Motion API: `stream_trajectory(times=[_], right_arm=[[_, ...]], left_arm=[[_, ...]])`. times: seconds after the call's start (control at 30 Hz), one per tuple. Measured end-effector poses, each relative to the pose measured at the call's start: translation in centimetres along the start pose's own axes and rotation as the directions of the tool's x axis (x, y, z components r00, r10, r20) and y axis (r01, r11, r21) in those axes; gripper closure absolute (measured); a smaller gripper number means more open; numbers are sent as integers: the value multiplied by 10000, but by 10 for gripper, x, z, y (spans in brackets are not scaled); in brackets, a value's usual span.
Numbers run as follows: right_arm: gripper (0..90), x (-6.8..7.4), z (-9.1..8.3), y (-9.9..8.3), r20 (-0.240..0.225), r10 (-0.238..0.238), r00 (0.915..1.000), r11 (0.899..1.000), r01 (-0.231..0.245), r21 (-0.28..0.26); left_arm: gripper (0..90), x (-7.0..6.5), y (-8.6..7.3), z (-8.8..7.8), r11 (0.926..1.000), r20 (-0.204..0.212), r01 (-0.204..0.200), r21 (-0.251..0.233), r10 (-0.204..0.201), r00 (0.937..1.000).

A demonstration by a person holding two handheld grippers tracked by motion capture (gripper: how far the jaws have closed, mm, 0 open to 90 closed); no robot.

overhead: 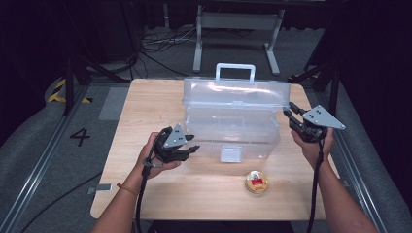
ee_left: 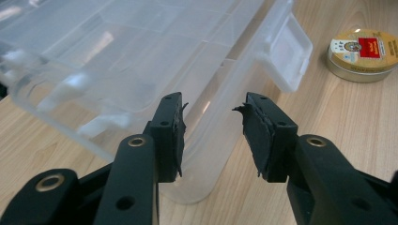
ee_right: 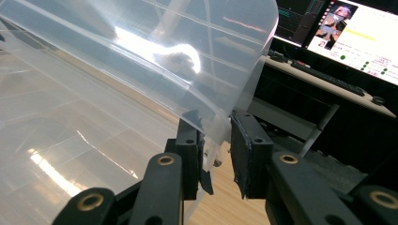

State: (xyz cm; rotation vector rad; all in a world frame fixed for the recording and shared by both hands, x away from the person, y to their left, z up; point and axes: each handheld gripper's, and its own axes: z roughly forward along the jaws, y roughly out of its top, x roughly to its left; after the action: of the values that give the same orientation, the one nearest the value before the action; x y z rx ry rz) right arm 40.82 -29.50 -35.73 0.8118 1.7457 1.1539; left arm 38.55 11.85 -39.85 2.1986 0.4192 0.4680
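Clear plastic box (overhead: 232,127) sits on the worktop (overhead: 145,111), toward the far edge and a little right of its middle, with its hinged lid (overhead: 236,92) raised and the white carry handle (overhead: 235,72) standing up at the back. We see the front latch (overhead: 230,154) hanging down on the near wall, facing the near edge of the worktop.

Our left gripper (overhead: 190,143) hovers at the box's near left corner. In the left gripper view its 2 jaws stand apart, with the rounded corner of the box (ee_left: 202,154) showing in the gap between them; we cannot see the pads pressing on the plastic, so we read this gripper as spread with nothing pinched.

Our right gripper (overhead: 288,112) is up at the right end of the box, level with the lid. In the right gripper view the lower corner of the lid (ee_right: 141,61) hangs into the narrow gap between the 2 jaws. The left jaw lies against the sheet; whether the right jaw touches it we cannot tell, so we cannot say that the lid is pinched.

A small round tin (overhead: 256,182) with a gold and red top lies near the near edge, just in front of the box's right half and apart from it.
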Motion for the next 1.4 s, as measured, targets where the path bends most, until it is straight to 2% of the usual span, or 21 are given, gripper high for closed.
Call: stream_trajectory(times=[0.2, 0.27, 0.57, 0.7, 0.8, 0.83, 1.1, 1.4], right_arm=[[755, 1, 3, 5, 312, 7, 9995, 9999, -12, 170], [760, 2, 4, 7, 481, 52, 9988, 9998, -61, 200], [768, 3, 7, 13, 713, 162, 9973, 9992, -187, 356], [769, 1, 9, 17, 703, 268, 9972, 9988, -297, 402], [772, 0, 10, 19, 745, 267, 9969, 9986, -300, 430], [773, -1, 11, 20, 741, 299, 9968, 9984, -334, 456], [787, -2, 17, 28, 1131, 497, 9923, 9969, -562, 548], [801, -5, 25, 37, 1396, 722, 9876, 9946, -818, 645]], left_arm=[[555, -5, 12, 16, 9970, 314, -550, 541, 533, 9981], [549, -6, 14, 20, 9940, 263, -732, 816, 713, 9971], [563, -6, 29, 34, 9885, 665, -1112, 1023, 1048, 9923], [570, -7, 31, 42, 9848, 893, -1160, 1296, 1050, 9905], [573, -8, 32, 45, 9826, 925, -1277, 1349, 1158, 9890], [584, -9, 32, 45, 9823, 803, -1271, 1378, 1168, 9899], [674, -6, 31, 49, 9844, 669, -1146, 1336, 1064, 9921], [686, -4, 30, 52, 9848, 860, -1215, 1244, 1113, 9901]])
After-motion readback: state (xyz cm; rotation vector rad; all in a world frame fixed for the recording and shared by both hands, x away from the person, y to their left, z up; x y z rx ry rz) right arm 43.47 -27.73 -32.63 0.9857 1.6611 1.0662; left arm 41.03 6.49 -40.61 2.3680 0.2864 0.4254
